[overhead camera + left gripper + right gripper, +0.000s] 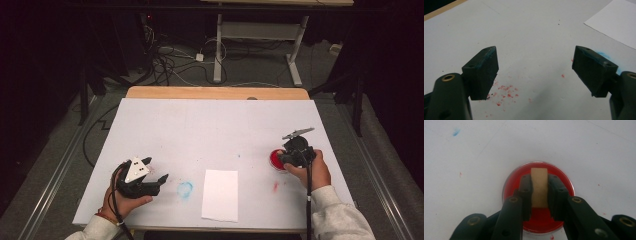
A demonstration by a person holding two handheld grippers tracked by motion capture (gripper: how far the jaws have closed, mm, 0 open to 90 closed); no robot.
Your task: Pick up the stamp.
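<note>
A round dish of red paint (273, 161) (512, 181) sits on the white table cover at the right. My right gripper (283, 159) (539, 179) is shut on a tan rectangular block (539, 187), which it holds upright over the dish. Whether the block's lower end touches the paint is hidden. At the left, my left gripper (157, 172) (535, 53) is open and holds nothing, low over the cover. Its pads (486, 65) carry traces of blue. A blank white sheet of paper (220, 194) (616, 22) lies between the two hands, near the front edge.
A blue ring-shaped smudge (184, 189) (602, 54) marks the cover just left of the sheet. Red specks (504, 91) lie under the left gripper, and a red smear (275, 186) lies before the dish. The table's wooden far edge (215, 92) borders a floor with cables.
</note>
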